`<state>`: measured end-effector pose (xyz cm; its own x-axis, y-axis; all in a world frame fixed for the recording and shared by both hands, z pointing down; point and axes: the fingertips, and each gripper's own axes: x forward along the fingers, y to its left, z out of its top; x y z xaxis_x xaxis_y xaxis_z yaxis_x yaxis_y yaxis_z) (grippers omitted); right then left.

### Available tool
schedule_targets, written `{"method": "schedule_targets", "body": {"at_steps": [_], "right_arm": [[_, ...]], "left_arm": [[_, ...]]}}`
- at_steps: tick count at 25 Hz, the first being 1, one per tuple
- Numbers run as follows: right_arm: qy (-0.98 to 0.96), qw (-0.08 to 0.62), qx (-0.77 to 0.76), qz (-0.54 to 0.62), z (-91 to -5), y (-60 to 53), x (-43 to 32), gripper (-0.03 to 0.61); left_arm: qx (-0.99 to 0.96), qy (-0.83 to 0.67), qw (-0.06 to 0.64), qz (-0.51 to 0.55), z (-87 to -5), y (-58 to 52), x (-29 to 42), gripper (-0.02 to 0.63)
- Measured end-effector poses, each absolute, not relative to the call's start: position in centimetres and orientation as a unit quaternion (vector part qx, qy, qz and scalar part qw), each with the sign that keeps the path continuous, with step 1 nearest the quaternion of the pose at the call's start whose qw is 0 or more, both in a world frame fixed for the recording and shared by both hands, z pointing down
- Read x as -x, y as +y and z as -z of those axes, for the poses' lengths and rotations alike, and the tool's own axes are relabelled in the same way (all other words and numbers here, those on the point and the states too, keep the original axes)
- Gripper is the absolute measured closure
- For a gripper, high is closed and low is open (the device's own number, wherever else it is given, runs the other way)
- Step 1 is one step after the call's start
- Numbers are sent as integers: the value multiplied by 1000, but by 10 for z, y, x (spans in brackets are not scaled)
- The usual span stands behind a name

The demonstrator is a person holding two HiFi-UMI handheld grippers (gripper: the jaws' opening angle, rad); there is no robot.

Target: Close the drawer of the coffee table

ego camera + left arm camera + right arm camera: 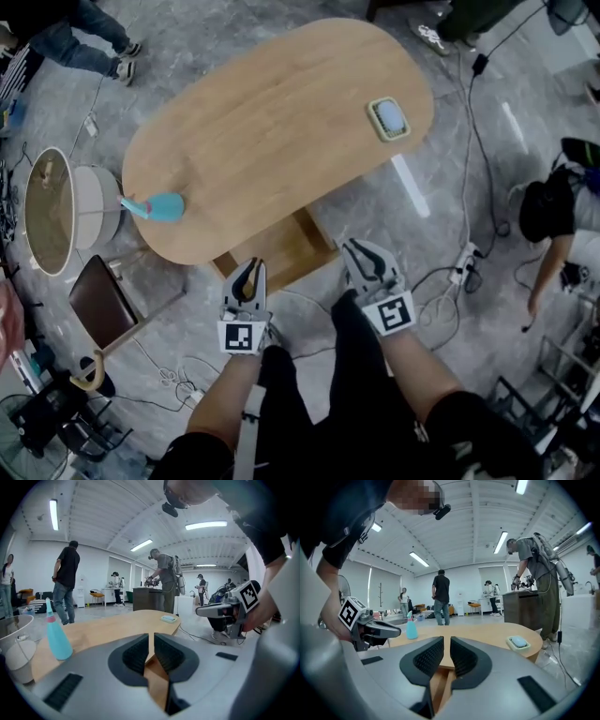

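— Where is the drawer (281,251) now?

— It is pulled out from under the near edge of the coffee table (272,122). We see its open wooden inside between our two grippers, so we judge that the closing is not yet done.

— And how do we hold them?

— The left gripper (249,272) is at the drawer's near left corner and the right gripper (363,257) is just beside its right corner. Both are clenched, with only a thin slit between the jaws, and both are empty. We cannot tell whether they touch the wood.

— Why clenched?

— We think closed jaws make a firm tip for pushing, since a drawer needs no grasp to go in. One gripper on each side should keep it straight.

— Is anything in the way?

— No. The blue bottle (157,206) and the small dish (387,119) stand on the tabletop, well apart from the drawer.
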<state>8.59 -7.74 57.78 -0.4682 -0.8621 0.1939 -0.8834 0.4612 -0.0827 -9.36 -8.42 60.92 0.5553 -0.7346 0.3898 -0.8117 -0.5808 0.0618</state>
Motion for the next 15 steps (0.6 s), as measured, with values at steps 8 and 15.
{"method": "schedule_targets", "body": {"at_steps": [8,15], "right_arm": [[-863,108,-479,-120,-615,-42,-47,562],[-874,126,-453,-124,-637,-23,-22,568]], "left_arm": [[-861,-456,144,-171,-642,-37,125,586],[-861,-433,167,-207,-679,8,137,606]]}}
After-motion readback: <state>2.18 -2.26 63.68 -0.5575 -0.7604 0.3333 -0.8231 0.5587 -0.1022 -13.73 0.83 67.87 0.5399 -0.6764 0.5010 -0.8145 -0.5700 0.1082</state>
